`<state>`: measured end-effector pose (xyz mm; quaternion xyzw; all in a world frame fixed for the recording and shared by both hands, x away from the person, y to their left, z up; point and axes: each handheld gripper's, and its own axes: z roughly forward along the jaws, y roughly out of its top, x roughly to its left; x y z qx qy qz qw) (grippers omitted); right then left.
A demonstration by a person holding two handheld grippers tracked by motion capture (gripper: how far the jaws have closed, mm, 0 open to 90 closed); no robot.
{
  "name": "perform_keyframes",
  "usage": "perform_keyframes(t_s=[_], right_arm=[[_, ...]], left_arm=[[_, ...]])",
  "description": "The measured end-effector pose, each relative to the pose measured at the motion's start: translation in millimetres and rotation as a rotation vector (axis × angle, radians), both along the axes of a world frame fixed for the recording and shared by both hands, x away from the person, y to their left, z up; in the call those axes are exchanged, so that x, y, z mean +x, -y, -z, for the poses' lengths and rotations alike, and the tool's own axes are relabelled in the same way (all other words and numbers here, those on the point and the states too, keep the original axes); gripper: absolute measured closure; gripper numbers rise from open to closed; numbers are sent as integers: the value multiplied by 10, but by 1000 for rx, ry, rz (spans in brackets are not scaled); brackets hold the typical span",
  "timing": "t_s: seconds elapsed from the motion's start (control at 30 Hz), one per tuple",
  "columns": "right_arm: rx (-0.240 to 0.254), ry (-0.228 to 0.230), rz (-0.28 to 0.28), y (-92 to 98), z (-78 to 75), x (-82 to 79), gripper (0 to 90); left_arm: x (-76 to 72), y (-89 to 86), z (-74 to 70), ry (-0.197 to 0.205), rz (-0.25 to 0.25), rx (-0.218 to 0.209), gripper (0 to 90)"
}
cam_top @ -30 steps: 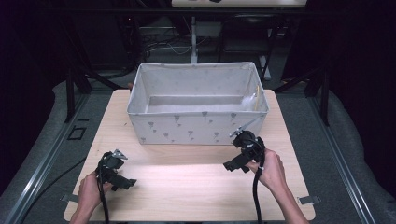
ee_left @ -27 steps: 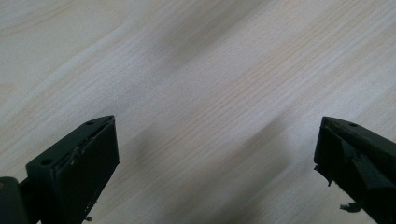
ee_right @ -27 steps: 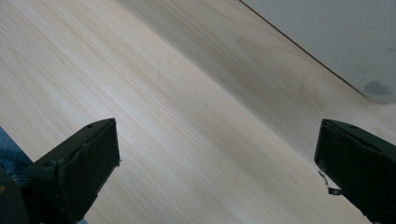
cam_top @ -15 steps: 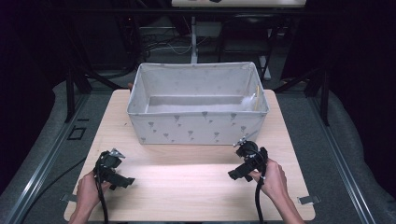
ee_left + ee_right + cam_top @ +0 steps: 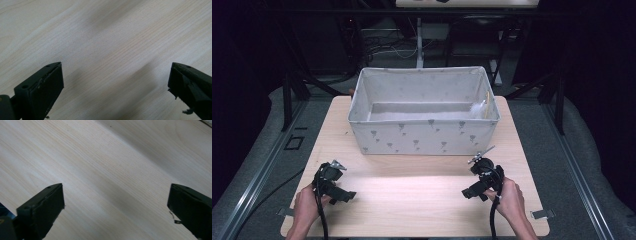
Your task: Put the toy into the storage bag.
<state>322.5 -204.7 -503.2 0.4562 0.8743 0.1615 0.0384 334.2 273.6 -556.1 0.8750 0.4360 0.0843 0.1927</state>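
Two wide-spread fingers [image 5: 40,92] over bare table [image 5: 105,50]; bin [image 5: 424,135] overhead.

From my high view the wooden table [image 5: 422,195] is brightly lit from above, a pale glare band running across its near half, while the surroundings fall to near black. The picture is soft and grainy. In both gripper views I see sharp wood grain crossed by broad soft shadows; the near jaws look slightly blurred.

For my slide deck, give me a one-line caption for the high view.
Two hand-held grippers, left and right, rest open on a wooden table before a fabric bin.
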Motion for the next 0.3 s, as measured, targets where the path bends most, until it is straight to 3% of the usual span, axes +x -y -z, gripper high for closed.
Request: perform_keyframes(t_s=[0.3], right_arm=[[-2, -10, -4, 17, -14, -3, 45]], left_arm=[[11, 29, 12, -10, 10, -4, 0]])
